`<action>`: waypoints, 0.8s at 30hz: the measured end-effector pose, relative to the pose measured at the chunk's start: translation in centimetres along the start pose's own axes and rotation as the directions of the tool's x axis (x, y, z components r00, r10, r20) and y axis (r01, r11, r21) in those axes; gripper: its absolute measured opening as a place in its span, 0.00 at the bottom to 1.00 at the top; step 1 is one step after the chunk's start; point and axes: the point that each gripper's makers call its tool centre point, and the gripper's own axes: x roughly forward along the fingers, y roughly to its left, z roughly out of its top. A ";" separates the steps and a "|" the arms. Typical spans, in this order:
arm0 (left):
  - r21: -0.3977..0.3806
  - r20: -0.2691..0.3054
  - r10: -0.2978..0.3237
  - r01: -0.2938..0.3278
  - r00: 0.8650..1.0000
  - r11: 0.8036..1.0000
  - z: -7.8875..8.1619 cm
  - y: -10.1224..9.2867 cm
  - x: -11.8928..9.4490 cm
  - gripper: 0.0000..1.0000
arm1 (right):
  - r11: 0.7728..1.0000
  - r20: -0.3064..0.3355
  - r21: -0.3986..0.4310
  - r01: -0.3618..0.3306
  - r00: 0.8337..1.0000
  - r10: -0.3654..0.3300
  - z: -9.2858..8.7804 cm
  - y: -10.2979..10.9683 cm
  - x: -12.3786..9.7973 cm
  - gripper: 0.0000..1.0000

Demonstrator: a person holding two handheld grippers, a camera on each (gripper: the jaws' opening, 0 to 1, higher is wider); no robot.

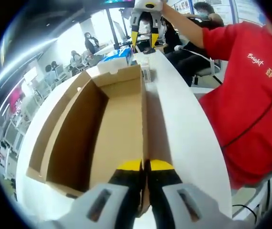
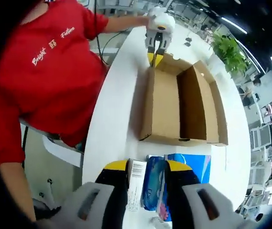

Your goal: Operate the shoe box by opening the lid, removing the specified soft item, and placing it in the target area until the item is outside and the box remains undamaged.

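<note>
The cardboard shoe box (image 1: 121, 129) lies open on the white table, its inside bare. My left gripper (image 1: 144, 166) is shut on the box's near side wall. The right gripper view has the same box (image 2: 167, 105), with its lid flap (image 2: 217, 112) folded out and my left gripper (image 2: 156, 52) clamped on its far corner. My right gripper (image 2: 146, 167) is shut on a soft blue pack (image 2: 152, 188) with a white label, outside the box and just above the table. From the left gripper view my right gripper (image 1: 143, 40) hangs past the box's far end.
A person in a red shirt (image 2: 55, 67) stands close along the table's edge (image 2: 95, 129). A blue flat packet (image 2: 193, 164) lies on the table beside the held pack. Office desks, chairs and other people fill the background. A green plant (image 2: 229, 52) stands beyond the table.
</note>
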 end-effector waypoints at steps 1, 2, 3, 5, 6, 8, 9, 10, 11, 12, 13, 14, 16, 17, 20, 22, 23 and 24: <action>-0.001 0.000 0.000 0.000 1.000 1.000 -0.1 0.0 0.0 0.03 | 1.000 0.026 0.000 0.032 0.999 -0.032 0.4 -0.6 0.1 0.25; -0.001 0.000 0.000 0.000 1.000 1.000 -0.1 0.1 0.0 0.03 | 0.999 0.038 0.009 0.044 0.998 -0.044 0.6 -0.9 0.0 0.24; -0.001 0.000 0.000 0.000 1.000 1.000 -0.1 0.1 0.0 0.03 | 0.996 0.068 0.052 0.071 0.995 -0.075 1.0 -1.5 0.0 0.24; -0.002 0.001 0.001 -0.001 1.000 1.000 -0.1 0.1 0.0 0.03 | 0.987 0.101 0.132 0.093 0.989 -0.106 1.2 -2.2 -0.3 0.23; -0.001 0.001 0.002 -0.002 1.000 1.000 -0.1 0.1 0.0 0.03 | 0.986 0.126 0.137 0.098 0.985 -0.116 1.5 -2.5 -0.3 0.23; -0.002 0.001 0.002 -0.002 1.000 1.000 -0.1 0.1 0.0 0.03 | 0.975 0.173 0.173 0.136 0.971 -0.166 1.9 -3.4 -0.5 0.23; -0.003 0.000 0.001 -0.001 1.000 1.000 -0.2 0.1 0.0 0.03 | 0.966 0.198 0.220 0.135 0.964 -0.179 2.2 -3.6 -0.5 0.24; -0.004 0.000 0.000 0.000 1.000 1.000 -0.2 0.1 0.0 0.03 | 0.960 0.214 0.240 0.144 0.957 -0.196 2.4 -3.9 -0.6 0.24; -0.006 -0.001 -0.001 0.001 1.000 1.000 -0.2 0.1 0.0 0.03 | 0.957 0.223 0.245 0.152 0.952 -0.208 2.5 -4.1 -0.6 0.24; -0.009 -0.002 -0.003 0.003 1.000 1.000 -0.3 0.2 0.0 0.03 | 0.948 0.243 0.270 0.169 0.941 -0.237 2.8 -4.7 -0.7 0.25; -0.010 -0.003 -0.003 0.003 1.000 1.000 -0.3 0.2 0.0 0.03 | 0.939 0.278 0.295 0.176 0.924 -0.261 3.4 -5.1 -0.7 0.25; -0.009 -0.002 -0.003 0.003 1.000 1.000 -0.2 0.2 0.0 0.03 | 0.934 0.296 0.305 0.186 0.914 -0.279 3.7 -5.4 -0.8 0.26; -0.008 -0.002 -0.002 0.002 1.000 1.000 -0.2 0.1 0.0 0.03 | 0.915 0.323 0.339 0.219 0.886 -0.332 4.2 -6.3 -0.8 0.26; -0.007 -0.001 -0.001 0.001 1.000 1.000 -0.2 0.1 0.0 0.03 | 0.906 0.318 0.352 0.236 0.880 -0.353 4.1 -6.7 -0.8 0.27; -0.005 -0.001 0.002 -0.002 1.000 1.000 0.0 0.2 0.0 0.03 | 0.841 0.300 0.416 0.347 0.821 -0.487 3.7 -9.0 -1.1 0.24; -0.004 -0.001 0.003 -0.003 1.000 1.000 -0.1 0.2 0.0 0.03 | 0.824 0.304 0.461 0.329 0.814 -0.495 3.8 -9.2 -0.9 0.22; -0.005 0.000 0.002 -0.002 1.000 1.000 -0.1 0.2 0.0 0.03 | 0.807 0.307 0.486 0.335 0.800 -0.516 3.8 -9.6 -0.9 0.23; -0.005 0.000 0.002 -0.002 1.000 1.000 -0.1 0.2 0.0 0.03 | 0.801 0.302 0.491 0.342 0.796 -0.525 3.7 -9.7 -0.8 0.23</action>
